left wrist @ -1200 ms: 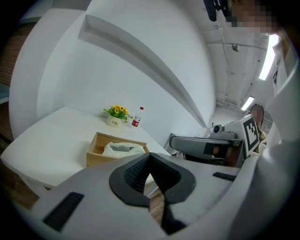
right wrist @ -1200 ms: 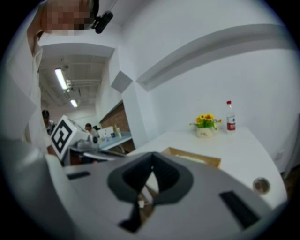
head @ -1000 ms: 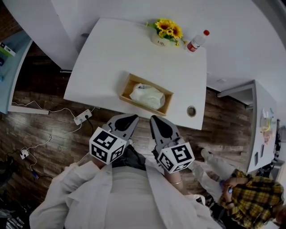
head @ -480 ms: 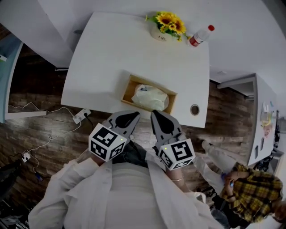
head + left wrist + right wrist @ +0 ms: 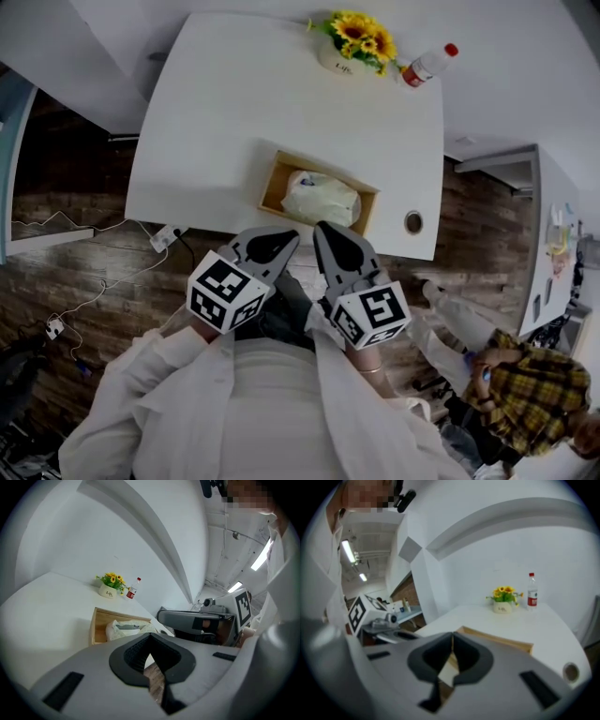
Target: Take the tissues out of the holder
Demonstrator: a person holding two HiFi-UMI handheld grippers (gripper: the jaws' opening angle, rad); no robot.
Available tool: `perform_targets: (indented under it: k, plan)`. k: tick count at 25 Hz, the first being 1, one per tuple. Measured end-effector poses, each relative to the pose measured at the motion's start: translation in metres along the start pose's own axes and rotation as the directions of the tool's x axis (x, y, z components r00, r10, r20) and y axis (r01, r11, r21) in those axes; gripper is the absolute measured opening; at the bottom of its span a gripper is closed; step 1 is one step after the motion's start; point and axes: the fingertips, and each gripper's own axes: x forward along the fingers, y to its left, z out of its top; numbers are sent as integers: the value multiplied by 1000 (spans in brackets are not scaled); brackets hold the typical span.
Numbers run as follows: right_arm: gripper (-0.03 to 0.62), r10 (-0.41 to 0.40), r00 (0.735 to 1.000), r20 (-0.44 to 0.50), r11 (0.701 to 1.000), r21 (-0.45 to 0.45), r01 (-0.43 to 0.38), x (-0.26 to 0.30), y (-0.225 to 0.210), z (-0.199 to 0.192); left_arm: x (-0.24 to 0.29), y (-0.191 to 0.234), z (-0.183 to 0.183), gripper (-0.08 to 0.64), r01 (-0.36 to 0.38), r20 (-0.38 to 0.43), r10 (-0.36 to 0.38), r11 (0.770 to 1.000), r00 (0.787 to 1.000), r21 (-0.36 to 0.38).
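Left gripper (image 5: 149, 636) and right gripper (image 5: 452, 637) clenched empty; holder (image 5: 271, 181) partly hides tissues (image 5: 321, 197)

We count one white table (image 5: 216, 122), one wooden holder (image 5: 274, 184), one pack of tissues (image 5: 321, 198), one pot of sunflowers (image 5: 361, 42) and one red-capped bottle (image 5: 429, 65). We count two grippers, the left gripper (image 5: 281, 238) and the right gripper (image 5: 328, 234), one power strip (image 5: 167, 239) and one bystander (image 5: 530, 403).

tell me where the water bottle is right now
In the head view the bottle stands at the far right corner of the white table, just right of the pot of sunflowers.
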Motion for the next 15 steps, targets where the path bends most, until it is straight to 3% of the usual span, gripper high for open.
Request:
perform_targets:
  k: [15]
  plan:
    - [9,-24,993,-115,987,-160,5,7,-16,0,13,11,11,17,-39,63,47,992,997,-118]
